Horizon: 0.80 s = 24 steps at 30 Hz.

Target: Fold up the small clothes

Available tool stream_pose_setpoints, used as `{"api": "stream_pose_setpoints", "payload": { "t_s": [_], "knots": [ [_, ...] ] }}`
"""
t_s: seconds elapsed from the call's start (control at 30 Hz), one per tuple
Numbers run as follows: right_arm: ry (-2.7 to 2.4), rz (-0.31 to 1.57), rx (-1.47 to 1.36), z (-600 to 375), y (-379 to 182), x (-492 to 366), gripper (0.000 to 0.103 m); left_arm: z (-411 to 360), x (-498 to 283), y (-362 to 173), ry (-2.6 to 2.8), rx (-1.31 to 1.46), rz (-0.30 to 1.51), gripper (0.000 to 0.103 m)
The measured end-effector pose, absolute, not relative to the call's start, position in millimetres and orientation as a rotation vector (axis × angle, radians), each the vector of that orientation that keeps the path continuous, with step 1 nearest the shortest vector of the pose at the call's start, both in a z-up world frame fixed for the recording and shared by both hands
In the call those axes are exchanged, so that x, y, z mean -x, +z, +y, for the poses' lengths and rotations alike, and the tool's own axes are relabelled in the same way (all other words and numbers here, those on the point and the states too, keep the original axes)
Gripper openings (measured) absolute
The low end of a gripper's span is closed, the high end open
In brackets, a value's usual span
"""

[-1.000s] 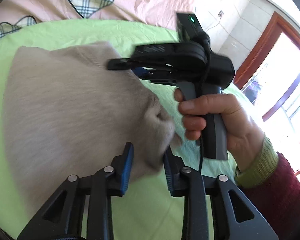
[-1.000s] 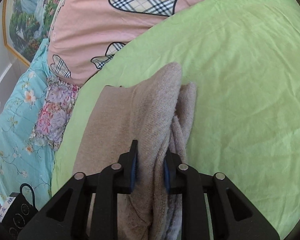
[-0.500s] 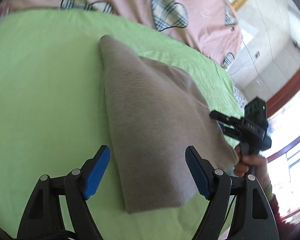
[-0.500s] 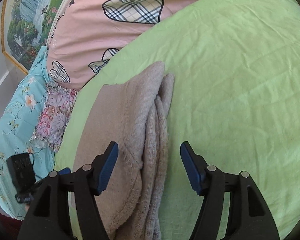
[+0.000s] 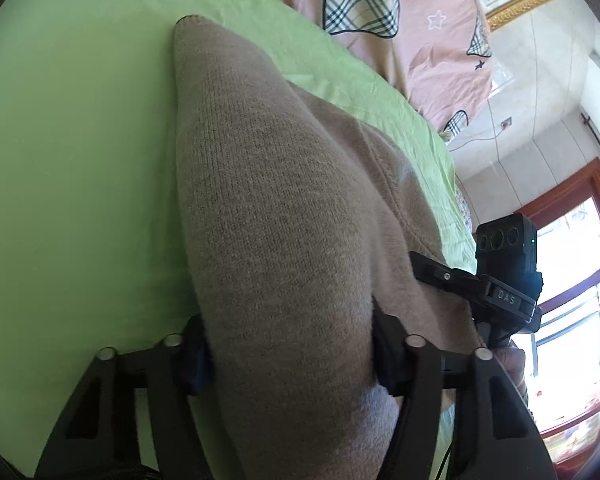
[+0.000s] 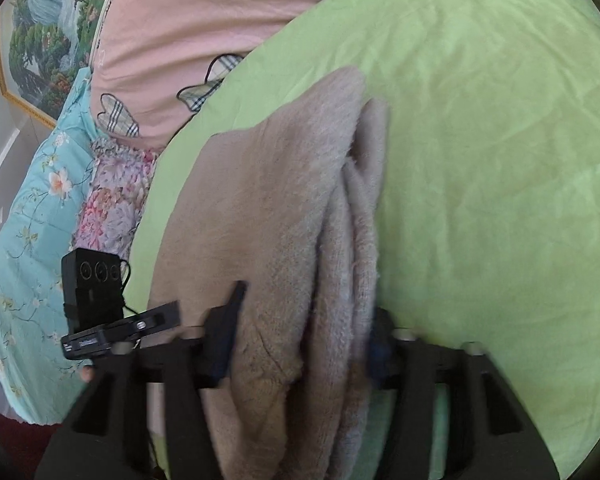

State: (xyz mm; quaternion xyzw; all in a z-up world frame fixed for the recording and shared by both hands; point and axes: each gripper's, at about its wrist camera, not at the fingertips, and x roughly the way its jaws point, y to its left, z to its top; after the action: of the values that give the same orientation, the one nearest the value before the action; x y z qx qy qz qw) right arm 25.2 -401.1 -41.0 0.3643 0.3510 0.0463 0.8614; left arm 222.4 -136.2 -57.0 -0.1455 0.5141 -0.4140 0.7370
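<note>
A beige knitted garment (image 5: 268,208) lies folded in layers on the green sheet (image 5: 80,160). In the left wrist view its near end bulges up between the fingers of my left gripper (image 5: 290,354). Those jaws are closing and the pads press into the cloth from both sides. In the right wrist view the stacked edges of the garment (image 6: 284,208) run between the fingers of my right gripper (image 6: 300,340). These jaws are closing too, and both pads touch the fabric. Each gripper shows in the other's view, at opposite ends of the same near edge.
A pink quilt with plaid hearts (image 6: 204,20) lies beyond the green sheet (image 6: 480,160). A teal floral cover (image 6: 32,200) and a flowered cushion (image 6: 112,200) lie at the left. A wood-framed window (image 5: 572,320) stands to the right. A hand (image 5: 512,360) holds the right gripper's handle.
Both grippers let go of the garment and opened wide half a second ago. They have since moved onto its near end and closed around the folded cloth.
</note>
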Motion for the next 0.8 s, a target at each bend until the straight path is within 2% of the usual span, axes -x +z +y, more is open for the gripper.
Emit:
{"api": "stream_pose_setpoints", "payload": {
  "t_s": [0.13, 0.43, 0.67, 0.73, 0.8],
  "knots": [
    [0.105, 0.700, -0.729, -385, -27, -20, 0.034, -119, -210, -38, -0.928, 0.299, 1.102, 0.049],
    [0.277, 0.668, -0.713, -307, -20, -42, 0.033, -13, -180, 7, -0.854, 0.236, 0.996, 0.049],
    [0.362, 0.735, -0.695, -245, -35, -89, 0.033, 65, -176, -20, -0.767, 0.317, 1.042, 0.051],
    [0.351, 0.755, -0.669, -238, -39, -93, 0.036, 77, -173, -32, -0.770, 0.361, 1.049, 0.053],
    [0.351, 0.766, -0.672, -239, -40, -93, 0.038, 83, -169, -35, -0.774, 0.376, 1.030, 0.060]
  ]
}}
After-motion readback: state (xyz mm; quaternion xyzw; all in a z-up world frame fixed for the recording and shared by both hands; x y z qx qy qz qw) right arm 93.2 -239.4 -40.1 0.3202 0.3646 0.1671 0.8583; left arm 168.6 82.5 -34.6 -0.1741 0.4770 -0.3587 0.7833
